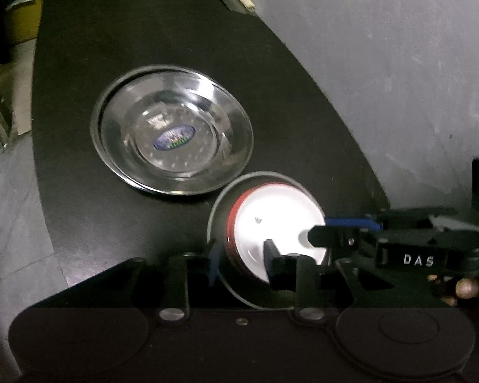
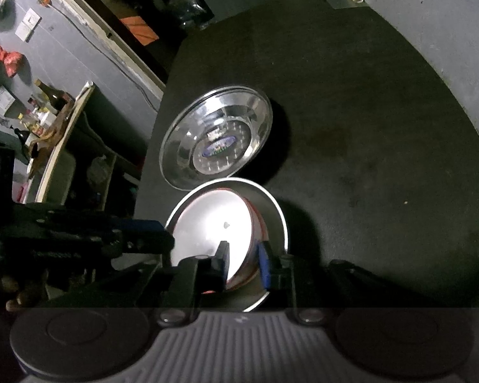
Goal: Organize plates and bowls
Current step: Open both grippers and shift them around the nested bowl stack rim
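Observation:
A red bowl with a white inside (image 1: 271, 220) (image 2: 214, 223) sits in a small steel plate (image 1: 217, 214) (image 2: 271, 204) on the black table. My left gripper (image 1: 242, 261) (image 2: 166, 233) is shut on the bowl's near wall. My right gripper (image 2: 242, 261) (image 1: 316, 228) is shut on the bowl's rim from the other side, one black finger (image 2: 222, 255) inside and one blue pad (image 2: 263, 265) outside. A larger steel plate (image 1: 172, 131) (image 2: 217, 137) with a blue oval sticker lies just beyond, holding a nested steel dish.
The black table (image 1: 143, 32) (image 2: 367, 127) ends at a curved edge against a grey wall (image 1: 399, 63). A shelf with bottles (image 2: 48, 108) stands far left in the right wrist view. Grey floor (image 1: 12, 207) lies left of the table.

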Tool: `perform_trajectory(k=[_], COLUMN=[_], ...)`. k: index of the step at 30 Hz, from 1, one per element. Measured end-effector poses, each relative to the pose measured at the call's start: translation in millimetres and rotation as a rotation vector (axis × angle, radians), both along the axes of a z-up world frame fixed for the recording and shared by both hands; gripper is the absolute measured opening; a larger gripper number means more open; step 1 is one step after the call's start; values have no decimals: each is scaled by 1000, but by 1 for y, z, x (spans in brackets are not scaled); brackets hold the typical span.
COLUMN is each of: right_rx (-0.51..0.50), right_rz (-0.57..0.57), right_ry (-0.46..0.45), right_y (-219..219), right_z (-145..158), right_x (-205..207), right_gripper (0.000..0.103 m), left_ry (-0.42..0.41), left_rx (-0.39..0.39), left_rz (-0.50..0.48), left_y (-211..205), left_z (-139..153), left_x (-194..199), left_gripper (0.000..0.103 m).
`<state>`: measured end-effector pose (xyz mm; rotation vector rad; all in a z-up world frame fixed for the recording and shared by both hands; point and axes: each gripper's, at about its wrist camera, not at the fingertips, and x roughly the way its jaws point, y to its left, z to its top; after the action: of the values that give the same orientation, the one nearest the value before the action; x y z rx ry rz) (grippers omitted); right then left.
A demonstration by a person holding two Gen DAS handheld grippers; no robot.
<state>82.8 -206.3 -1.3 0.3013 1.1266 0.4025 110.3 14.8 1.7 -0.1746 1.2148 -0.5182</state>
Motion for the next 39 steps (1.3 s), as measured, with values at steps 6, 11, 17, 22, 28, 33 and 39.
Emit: perform_trajectory(k=[6,11,17,22,28,33,39], right_rx=[-5,-78,-223,-302,-353,-386,-423], right_rz=[-23,-76,-137,-142,-100,-52,-27], right_ry=[-53,-106,-100,-48,-16,-22,-15], right_y=[-6,-13,-26,-28,-18,-6,0], right_z=[14,25,14,3,-6,-7,-13], right_x=[-5,-7,-7,-8,-9,-10,-7], right_gripper=[51,100,103,103,103,103,103], left_ry=[-61,-95,-84,-55,-32,-50,-67], left_rx=[-6,16,74,107,196,232,330], left_rz=[57,78,114,124,103,53,2], left_y=[15,22,28,32,23,12,-3], left_z=[18,20,6,-5,-15,-16,-23], left_x=[-2,-3,-4,-3,2,4,2], left_gripper=[80,102,102,102,102,102,102])
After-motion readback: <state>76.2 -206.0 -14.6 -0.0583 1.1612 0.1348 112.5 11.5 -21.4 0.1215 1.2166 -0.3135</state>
